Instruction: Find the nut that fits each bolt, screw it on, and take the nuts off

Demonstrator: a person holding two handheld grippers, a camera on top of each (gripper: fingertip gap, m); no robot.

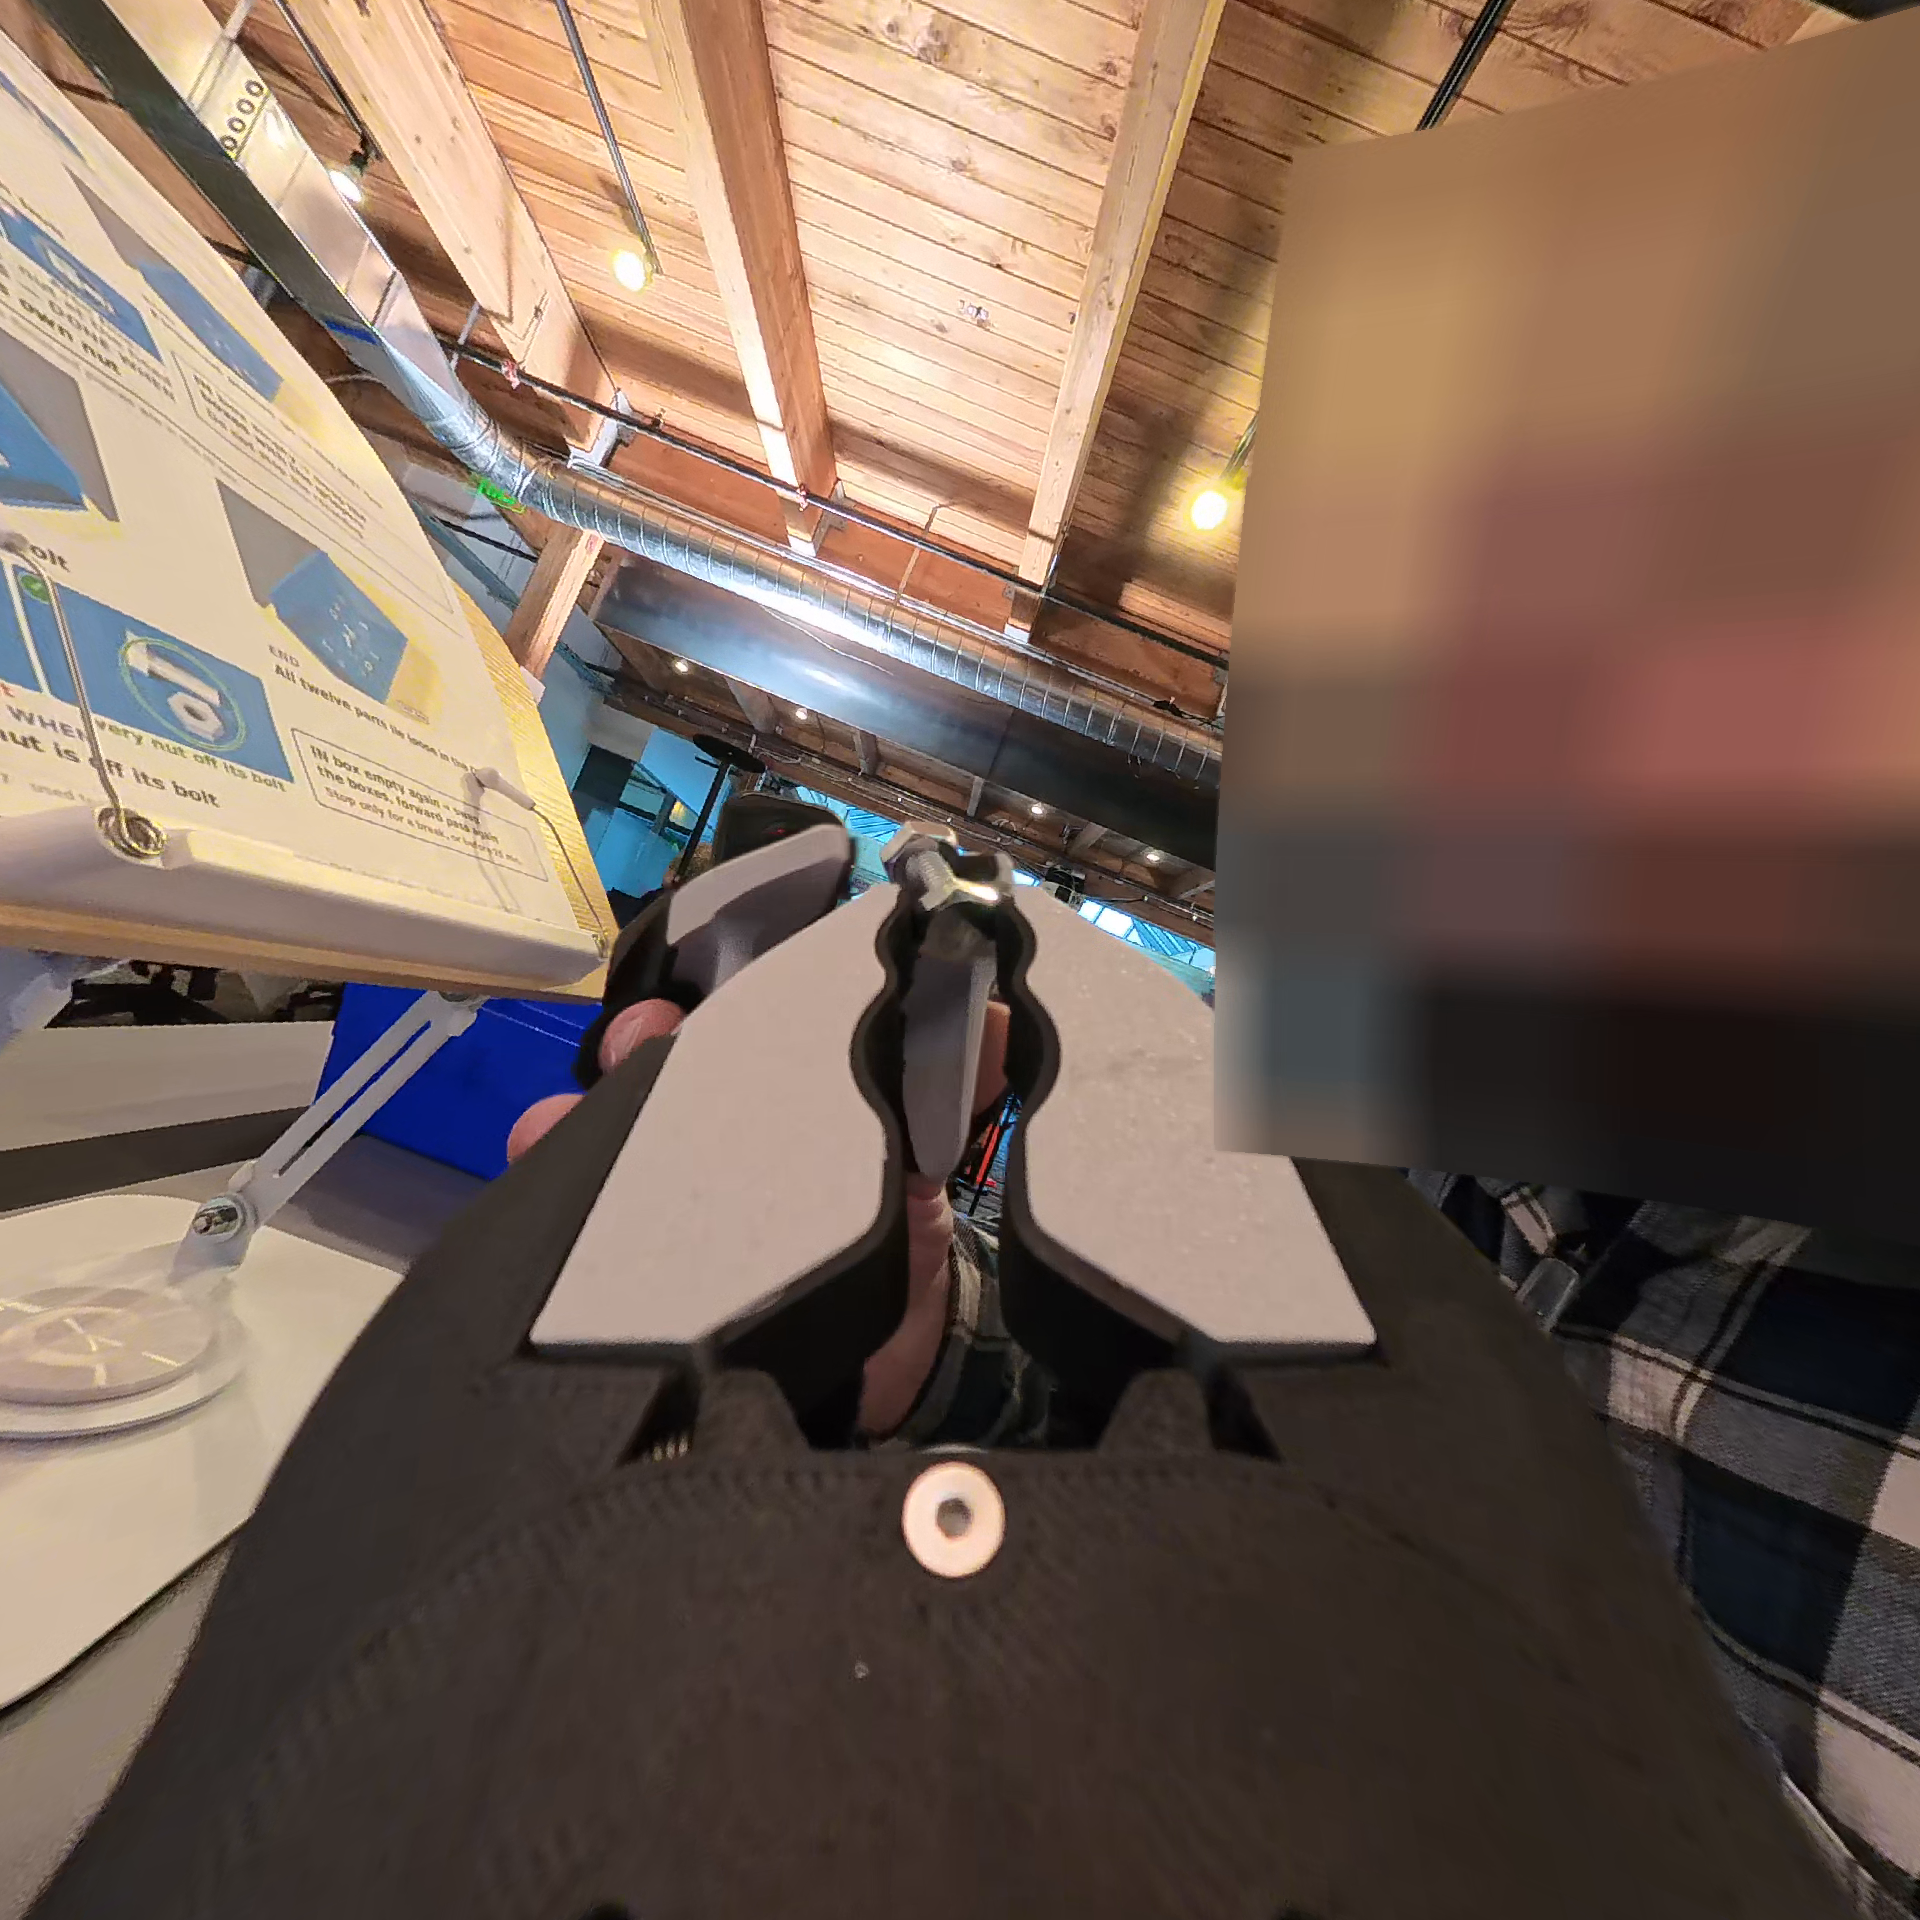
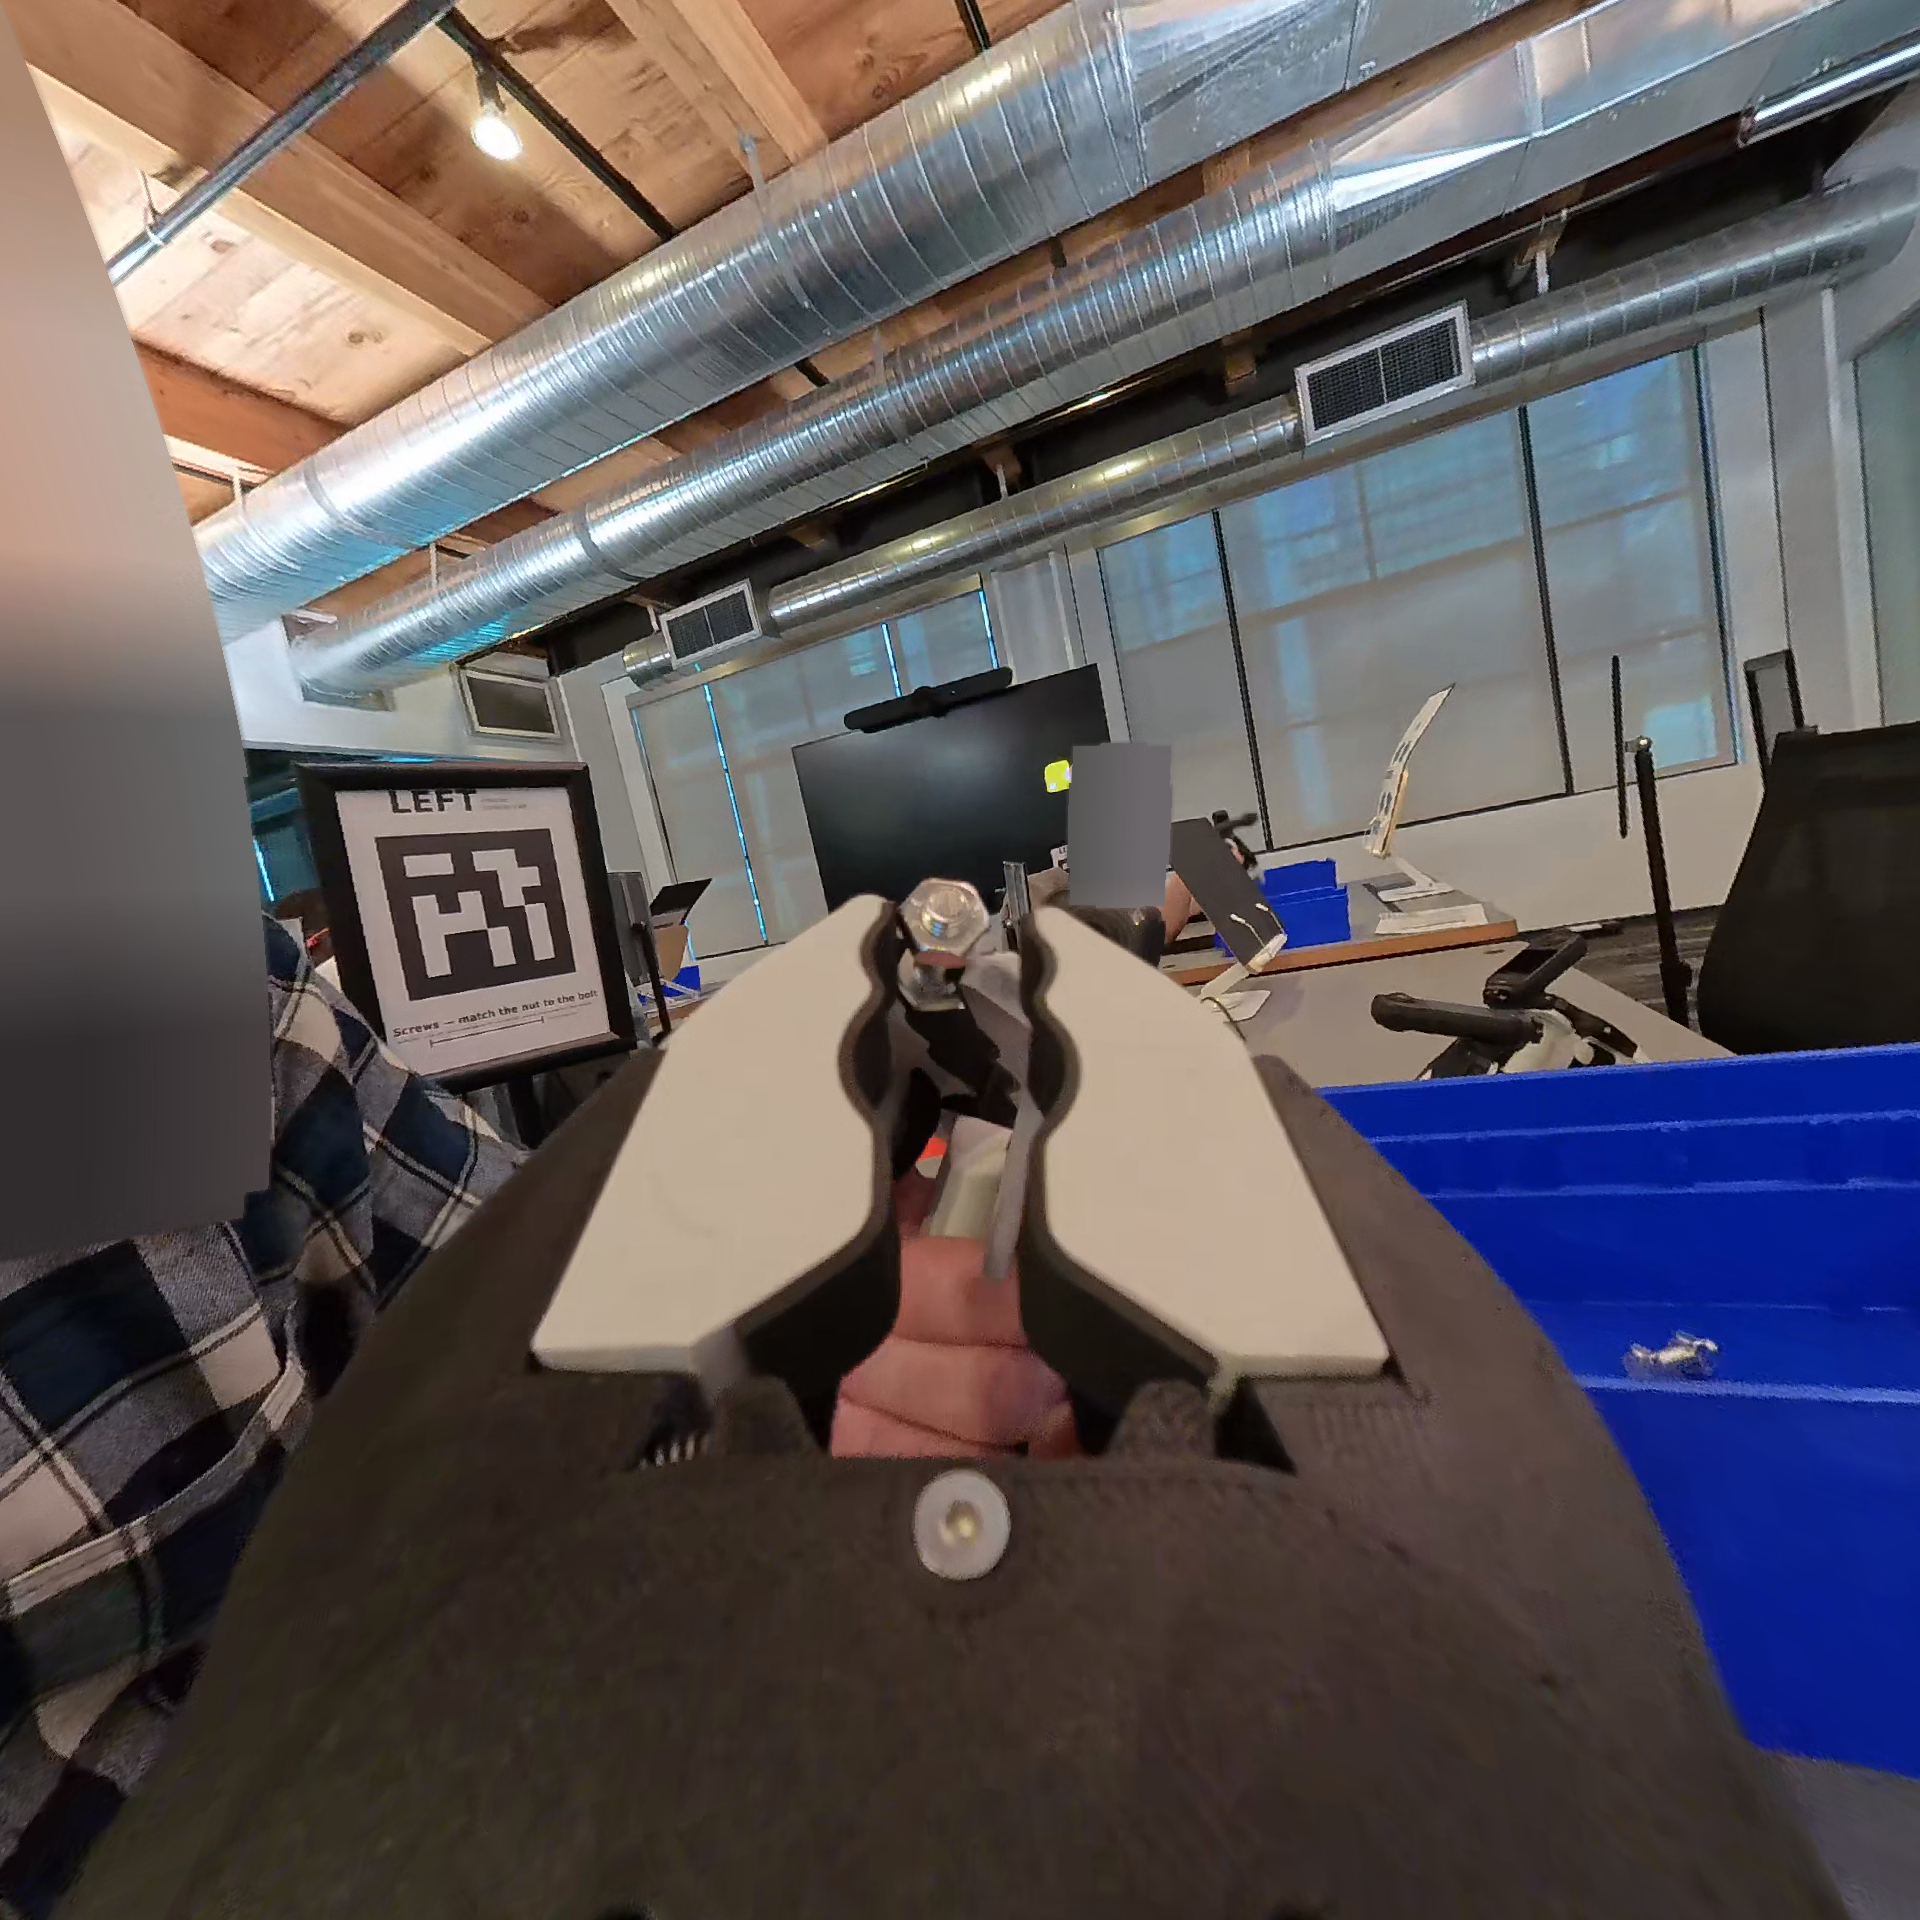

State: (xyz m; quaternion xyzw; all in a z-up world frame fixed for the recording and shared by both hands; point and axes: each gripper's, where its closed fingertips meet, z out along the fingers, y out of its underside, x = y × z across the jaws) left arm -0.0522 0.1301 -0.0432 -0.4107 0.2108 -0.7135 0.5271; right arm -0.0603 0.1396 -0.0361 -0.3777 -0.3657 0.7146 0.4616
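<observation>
Steel hardware is held at chest height between two opposed grippers, well above the table.

Left wrist view, from left to right:
- A white instruction board (image 1: 260, 623) on a stand plays no part in the work.
- One grey finger (image 1: 748, 894) of the right gripper (image 2: 954, 935) stands just left of the bolt head.
- The bolt (image 1: 920, 840) projects past the tips of the left gripper (image 1: 954, 914), head outermost and leaning slightly left.
- The nut (image 1: 968, 891), apparently winged, sits on the thread. The left gripper's two tips pinch it, one on each side.

Right wrist view, from left to right:
- A framed marker sign (image 2: 468, 904) stands behind.
- The hexagonal bolt head faces this camera almost squarely, between the right gripper's tips. The left tip lies against the head. On the right side I cannot tell whether the pad presses or stands off.
- A blue bin (image 2: 1558, 1143) lies below and to the right, with a few small metal parts (image 2: 1668, 1356) on its floor.

Governing relation: the bolt's long axis runs nearly along the line joining the two grippers, from the nut at the left gripper to the head at the right. Each gripper is at its own end, tip to tip. Any turning should therefore probably be a roll about that line. Tilt off that line risks binding the thread.
</observation>
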